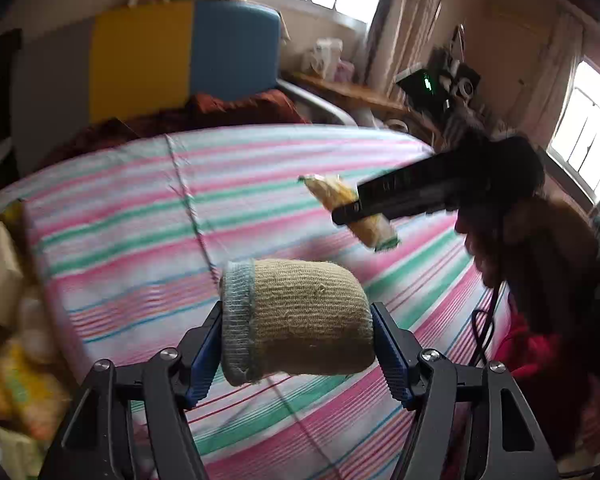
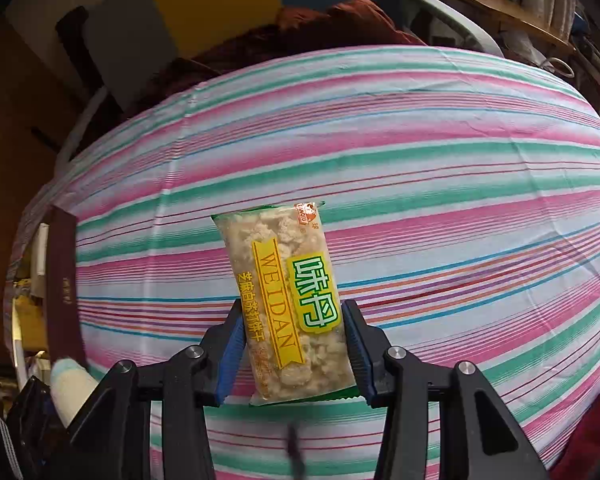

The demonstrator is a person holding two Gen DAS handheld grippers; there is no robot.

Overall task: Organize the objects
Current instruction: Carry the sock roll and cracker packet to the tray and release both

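Left jaws: the left gripper [image 1: 296,332] was clamped on a rolled beige sock [image 1: 296,316], its blue pads pressing both ends of the roll.
Right jaws: the right gripper [image 2: 294,344] was clamped on a snack packet [image 2: 288,300], gripping its lower half while the upper half stood free above the pads.
Sock, place: held in the air above the striped bed sheet [image 1: 140,208], not touching it.
Packet, place: also lifted clear of the striped bed sheet, over its middle; in the left wrist view it hung tilted from the right gripper, beyond the sock.
Box, place: an open cardboard box [image 1: 4,272] with blurred yellow contents sat at the left edge of the sheet, probably where the things belonged.
Beyond the sheet: a dark red blanket [image 2: 332,28] lay at its far end, below a grey, yellow and blue headboard [image 2: 212,4].
Risk, sock: the soft roll could squash and slip out, or unroll, since only its ends were pinched.
Risk, packet: the slick wrapper was held low, so a quick swing could pivot or slide it free, and too tight a grip could crush the biscuits.
Risk, both: the two grippers were near each other and could collide on the way to the box.
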